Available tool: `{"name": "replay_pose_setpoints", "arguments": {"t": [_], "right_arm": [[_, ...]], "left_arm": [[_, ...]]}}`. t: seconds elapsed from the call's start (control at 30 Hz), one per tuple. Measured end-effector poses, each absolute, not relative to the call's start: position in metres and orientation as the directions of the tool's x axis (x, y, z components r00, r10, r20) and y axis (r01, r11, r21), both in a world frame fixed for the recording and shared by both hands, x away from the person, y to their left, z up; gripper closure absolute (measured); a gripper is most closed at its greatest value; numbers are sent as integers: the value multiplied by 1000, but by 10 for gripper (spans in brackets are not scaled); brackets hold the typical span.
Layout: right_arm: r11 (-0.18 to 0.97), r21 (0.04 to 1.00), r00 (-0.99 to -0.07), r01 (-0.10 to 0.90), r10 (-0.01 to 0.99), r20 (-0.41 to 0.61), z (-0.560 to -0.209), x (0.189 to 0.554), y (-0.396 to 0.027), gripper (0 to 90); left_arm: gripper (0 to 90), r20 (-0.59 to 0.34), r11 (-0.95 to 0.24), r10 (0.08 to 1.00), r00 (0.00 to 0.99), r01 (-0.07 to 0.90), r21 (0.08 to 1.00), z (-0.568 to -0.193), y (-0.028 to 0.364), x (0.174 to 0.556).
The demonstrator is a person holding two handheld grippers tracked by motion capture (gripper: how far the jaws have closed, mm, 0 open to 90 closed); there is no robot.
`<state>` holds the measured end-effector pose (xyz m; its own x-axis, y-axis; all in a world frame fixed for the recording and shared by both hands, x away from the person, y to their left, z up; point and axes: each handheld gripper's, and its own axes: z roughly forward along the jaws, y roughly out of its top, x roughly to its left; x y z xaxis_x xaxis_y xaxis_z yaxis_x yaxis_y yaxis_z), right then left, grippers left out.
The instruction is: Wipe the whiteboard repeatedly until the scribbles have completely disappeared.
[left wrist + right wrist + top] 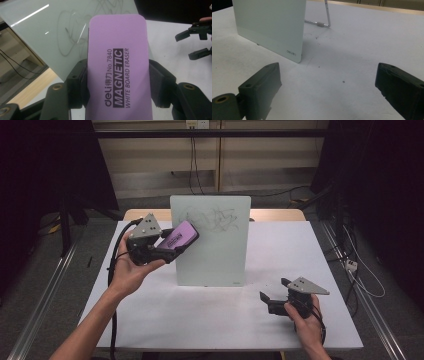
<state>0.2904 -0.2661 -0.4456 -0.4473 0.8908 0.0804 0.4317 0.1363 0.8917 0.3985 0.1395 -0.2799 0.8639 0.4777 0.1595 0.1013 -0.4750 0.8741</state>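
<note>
A glass whiteboard (210,240) stands upright on its wire stand in the middle of the table, with black scribbles (212,217) near its top. My left gripper (170,251) is raised at the board's left edge and is shut on a purple magnetic whiteboard eraser (180,236). In the left gripper view the eraser (120,67) sits between both pads, with the scribbled board (62,35) behind it. My right gripper (275,290) rests low on the table at the front right, open, nothing between its jaws. The right gripper view shows the board's lower corner (287,47).
The white table (280,250) has bare surface right of the board and in front of it. A wooden strip (145,213) runs along the far edge. The board's wire stand (322,23) reaches out behind it. Cables lie on the floor beyond.
</note>
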Motion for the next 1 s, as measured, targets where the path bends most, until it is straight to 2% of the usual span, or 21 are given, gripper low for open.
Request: {"name": "replay_pose_setpoints", "arguments": {"t": [0.3, 0.73, 1.0], "right_arm": [[135, 892, -450, 430, 889, 82, -446, 291, -265, 63], [134, 892, -449, 431, 890, 83, -446, 291, -266, 63], [134, 892, -448, 433, 890, 83, -446, 292, -266, 63]], "left_arm": [[407, 201, -485, 484, 852, 70, 872, -268, 136, 407], [407, 195, -456, 509, 838, 70, 887, -255, 135, 426], [407, 217, -478, 499, 839, 57, 877, -244, 129, 433]]}}
